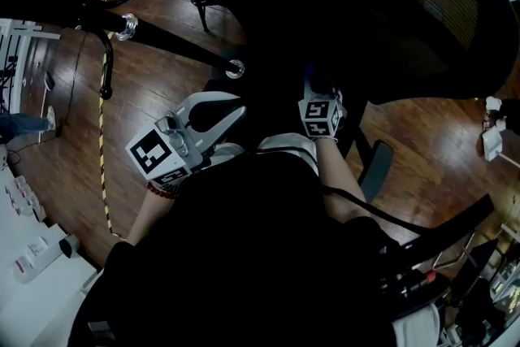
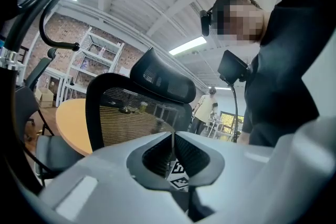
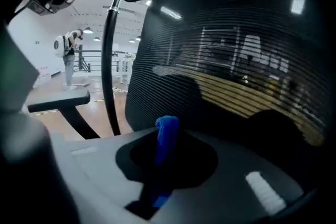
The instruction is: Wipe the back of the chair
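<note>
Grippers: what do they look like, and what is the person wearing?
Both the left gripper and the right gripper have pale grey, tapering jaws with black pads. Each carries a white cube with black square markers. The person wears a black top and a bead bracelet.

Chair back [image 3: 236, 55]: black mesh in a dark frame, upright, curved headrest [image 2: 163, 81] on top. Blue cloth [image 3: 167, 132]: narrow bunched strip standing upright, pinched in right gripper [image 3: 167, 140], close to the mesh, possibly touching
</note>
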